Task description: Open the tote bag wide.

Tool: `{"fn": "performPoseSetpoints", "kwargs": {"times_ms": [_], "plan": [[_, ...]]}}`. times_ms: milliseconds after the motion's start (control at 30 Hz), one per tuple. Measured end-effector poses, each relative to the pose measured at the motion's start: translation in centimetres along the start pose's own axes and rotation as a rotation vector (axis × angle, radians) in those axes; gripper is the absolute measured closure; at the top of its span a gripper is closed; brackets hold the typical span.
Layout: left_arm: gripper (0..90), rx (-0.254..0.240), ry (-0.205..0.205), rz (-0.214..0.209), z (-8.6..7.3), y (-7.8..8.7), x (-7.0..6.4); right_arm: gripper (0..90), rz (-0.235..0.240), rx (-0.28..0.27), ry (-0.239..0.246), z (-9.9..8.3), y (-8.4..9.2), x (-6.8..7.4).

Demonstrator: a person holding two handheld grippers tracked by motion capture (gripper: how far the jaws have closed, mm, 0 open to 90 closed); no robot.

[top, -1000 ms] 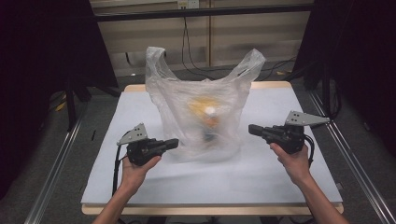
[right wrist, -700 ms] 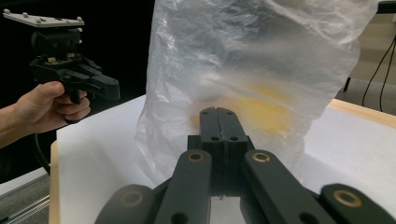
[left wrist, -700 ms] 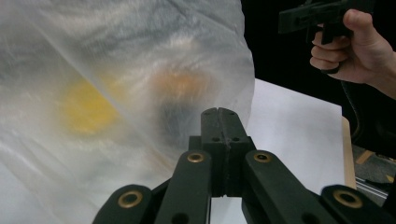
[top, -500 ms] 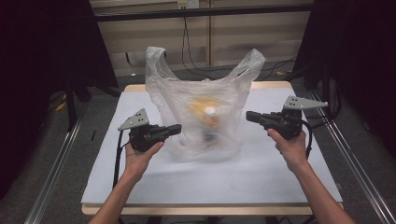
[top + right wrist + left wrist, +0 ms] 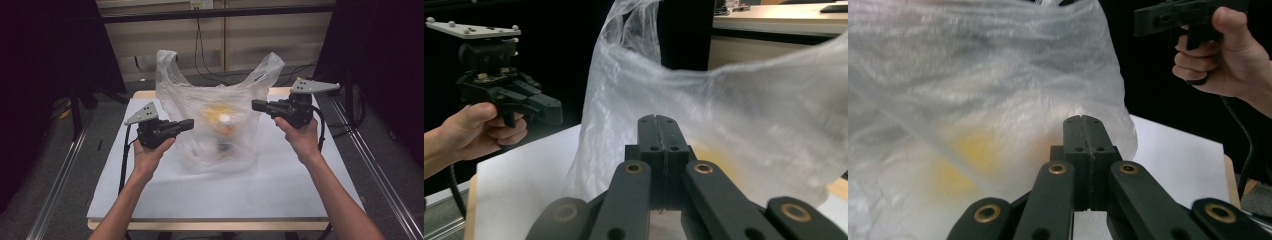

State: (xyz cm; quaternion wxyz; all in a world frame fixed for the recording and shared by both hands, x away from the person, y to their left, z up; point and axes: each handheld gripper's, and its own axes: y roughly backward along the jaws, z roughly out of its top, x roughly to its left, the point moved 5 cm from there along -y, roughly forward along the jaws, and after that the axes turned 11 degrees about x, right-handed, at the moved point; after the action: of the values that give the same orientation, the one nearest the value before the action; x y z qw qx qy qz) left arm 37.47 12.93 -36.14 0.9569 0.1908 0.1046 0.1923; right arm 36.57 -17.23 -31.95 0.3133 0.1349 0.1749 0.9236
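We hold 1 two-jaw gripper in each hand, both raised above the white table (image 5: 280,185). The clear plastic bag (image 5: 215,125) stands upright at the centre of the table, its 2 handles (image 5: 167,62) pointing up. Through the film we see blurred yellow and orange contents (image 5: 220,117); we cannot identify them.

The left gripper (image 5: 187,124) sits just beside the bag's left side, jaws pointing level toward it. In the left gripper view its jaws are pressed together with nothing between them, and the tips stand close in front of the bag film (image 5: 973,100); we cannot tell whether they touch it.

The right gripper (image 5: 256,105) sits just beside the bag's upper right side, also pointing inward, and higher than the left one. In the right gripper view its jaws are likewise fully closed and empty, aimed at the bag wall (image 5: 749,110).

Each gripper view also shows the opposite hand farther off: the right hand (image 5: 1220,60) and the left hand (image 5: 479,130), each wrapped around its gripper's handle.
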Motion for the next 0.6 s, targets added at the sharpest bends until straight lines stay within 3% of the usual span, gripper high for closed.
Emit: {"fn": "performPoseSetpoints", "kwargs": {"times_ms": [167,233,267,400,600], "plan": [[90.0,-0.001,0.011,-0.013,1.0,-0.7,0.4,90.0,-0.009,0.002,0.003,1.0,-0.4,-0.4],[90.0,-0.029,0.004,-0.035,1.7,-0.8,0.5,90.0,0.001,-0.014,-0.002,1.7,-0.5,-0.4],[90.0,-0.029,0.007,-0.023,2.0,-0.8,0.6,90.0,0.02,-0.056,-0.017,2.5,-0.4,-0.3],[90.0,-0.031,0.017,-0.008,3.3,-1.2,1.2,90.0,0.011,-0.047,-0.002,3.4,-1.1,-0.2],[90.0,-0.087,0.043,-0.023,4.1,-1.5,2.0,90.0,-0.017,-0.024,0.005,4.4,-2.4,-0.9]]}}
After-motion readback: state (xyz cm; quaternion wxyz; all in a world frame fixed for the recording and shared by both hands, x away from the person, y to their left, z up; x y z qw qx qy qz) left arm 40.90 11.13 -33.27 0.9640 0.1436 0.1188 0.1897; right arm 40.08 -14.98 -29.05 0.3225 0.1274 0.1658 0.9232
